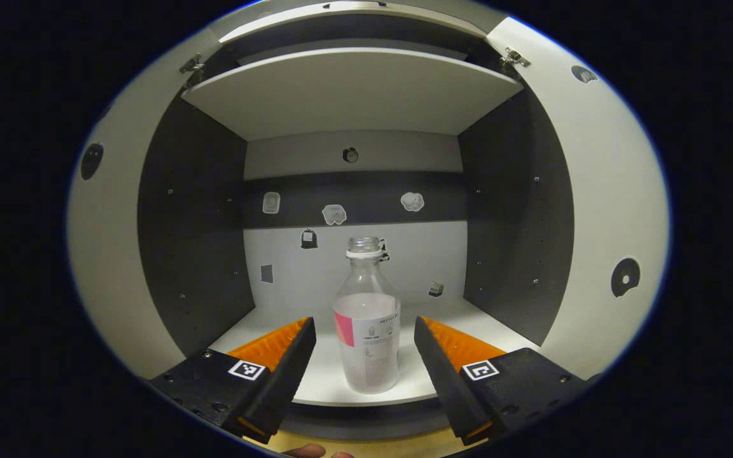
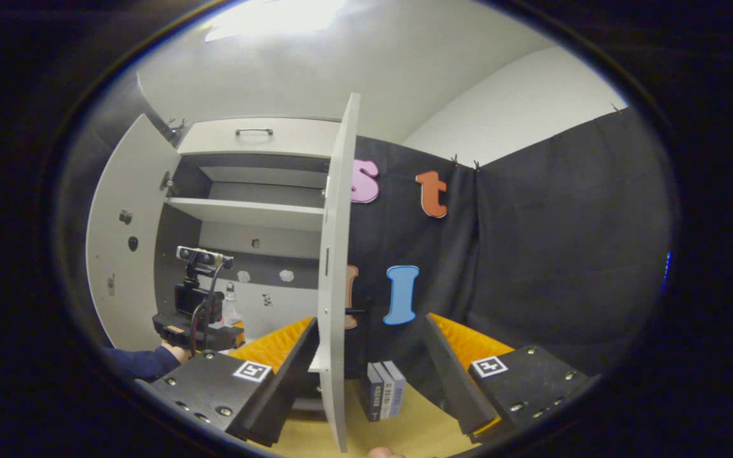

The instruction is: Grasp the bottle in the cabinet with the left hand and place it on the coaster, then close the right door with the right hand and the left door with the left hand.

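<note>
The cabinet (image 1: 354, 95) stood with both doors swung wide, and the bottle (image 1: 367, 318) stood upright on the cabinet's bottom shelf (image 1: 265, 321), near its front edge and below the cabinet's upper shelf (image 1: 354, 89). The bottle was clear, uncapped, with a pale label around its lower half. The left gripper (image 1: 364, 340) was spread wide in front of the cabinet, one finger on each side of the bottle, neither touching it.

In the right gripper view, the right gripper (image 2: 366, 340) was likewise spread apart, holding nothing, with the edge of the cabinet's right door (image 2: 335, 267) rising between its fingers. The left door (image 2: 128, 235) stood open on the cabinet's far side. The left gripper (image 2: 198, 318), held by a hand (image 2: 172, 350) in a dark sleeve, was seen at the cabinet's opening. A few books (image 2: 384, 397) stood on the bench (image 2: 417, 432), just right of the cabinet's right door.
</note>
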A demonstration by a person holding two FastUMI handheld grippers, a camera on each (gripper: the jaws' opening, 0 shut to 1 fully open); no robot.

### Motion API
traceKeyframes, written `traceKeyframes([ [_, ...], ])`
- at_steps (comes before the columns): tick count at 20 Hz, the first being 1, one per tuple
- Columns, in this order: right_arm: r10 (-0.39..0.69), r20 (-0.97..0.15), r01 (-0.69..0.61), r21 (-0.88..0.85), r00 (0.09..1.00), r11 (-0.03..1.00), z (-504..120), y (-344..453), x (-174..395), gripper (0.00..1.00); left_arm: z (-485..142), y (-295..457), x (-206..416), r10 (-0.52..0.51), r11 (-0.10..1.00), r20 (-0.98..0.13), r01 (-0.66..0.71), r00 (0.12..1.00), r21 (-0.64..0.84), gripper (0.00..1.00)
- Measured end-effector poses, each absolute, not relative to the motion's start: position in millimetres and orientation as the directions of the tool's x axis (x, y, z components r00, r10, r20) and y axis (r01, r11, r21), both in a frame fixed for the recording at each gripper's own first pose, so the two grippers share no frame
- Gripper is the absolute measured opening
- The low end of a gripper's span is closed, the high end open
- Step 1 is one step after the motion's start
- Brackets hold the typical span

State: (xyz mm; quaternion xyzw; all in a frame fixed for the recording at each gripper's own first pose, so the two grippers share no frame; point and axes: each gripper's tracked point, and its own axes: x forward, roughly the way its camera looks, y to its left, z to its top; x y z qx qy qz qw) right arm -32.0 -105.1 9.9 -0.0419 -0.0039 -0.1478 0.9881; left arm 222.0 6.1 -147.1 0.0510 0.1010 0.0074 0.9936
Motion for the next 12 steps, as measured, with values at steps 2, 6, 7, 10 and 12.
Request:
traceKeyframes([
  [2, -0.32, 0.018, 0.32, -0.085, 0.947, 0.943, 7.9, -112.7, -32.5, 0.98, -155.6, 5.5, 239.4, 0.034, 0.992, -0.21, -0.008, 0.977, 0.124, 0.96],
  [6, -0.354, 0.005, 0.353, -0.101, 0.935, 0.93, 1.8, -120.4, -29.4, 0.98, -160.4, 5.0, 263.6, 0.051, 0.989, -0.201, -0.022, 0.978, 0.144, 0.95],
  [7, -0.353, -0.001, 0.351, -0.101, 0.936, 0.931, -0.7, -120.6, -28.2, 0.98, -160.6, 5.6, 264.7, 0.057, 0.989, -0.2, -0.027, 0.978, 0.148, 0.96],
  [10, -0.337, -0.01, 0.335, -0.097, 0.941, 0.937, -3.7, -117.7, -23.9, 0.99, -160.0, 1.5, 258.4, 0.04, 0.993, -0.212, -0.016, 0.977, 0.114, 0.77],
  [12, -0.314, -0.014, 0.312, -0.092, 0.949, 0.946, -3.0, -114.3, -20.3, 0.99, -153.9, 0.3, 240.1, 0.024, 0.996, -0.202, -0.006, 0.979, 0.089, 0.77],
])
